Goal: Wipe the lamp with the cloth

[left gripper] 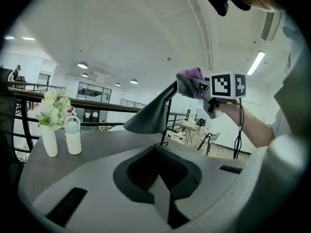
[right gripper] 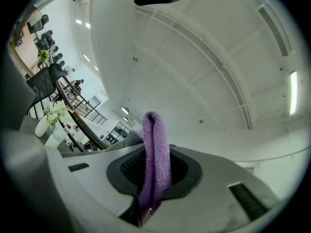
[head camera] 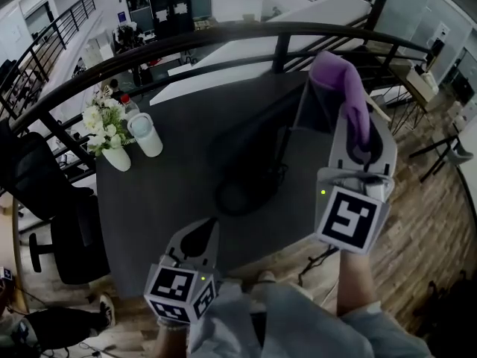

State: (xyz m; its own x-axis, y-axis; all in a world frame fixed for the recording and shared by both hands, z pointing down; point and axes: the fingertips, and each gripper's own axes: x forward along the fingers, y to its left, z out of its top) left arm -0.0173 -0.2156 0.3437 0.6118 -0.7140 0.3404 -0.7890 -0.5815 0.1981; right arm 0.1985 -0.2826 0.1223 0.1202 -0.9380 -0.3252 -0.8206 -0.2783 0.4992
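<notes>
Right gripper (head camera: 363, 149) pinches the cloth (head camera: 341, 88), left gripper (left gripper: 158, 178) clenched empty; pushing hard ahead could topple the lamp (left gripper: 150, 116)

A dark round table (head camera: 186, 162) is seen below a curved black railing (head camera: 223, 34). Near the table's left edge a white vase (head camera: 116, 158) is stood upright and filled with white flowers (head camera: 102, 120). A pale lidded bottle (head camera: 146, 135) is set just beside it. A red-capped item (head camera: 125, 99) is partly hidden behind them. A black office chair (head camera: 71, 233) is placed left of the table. Wooden flooring (head camera: 425, 222) is seen to the table's right.
</notes>
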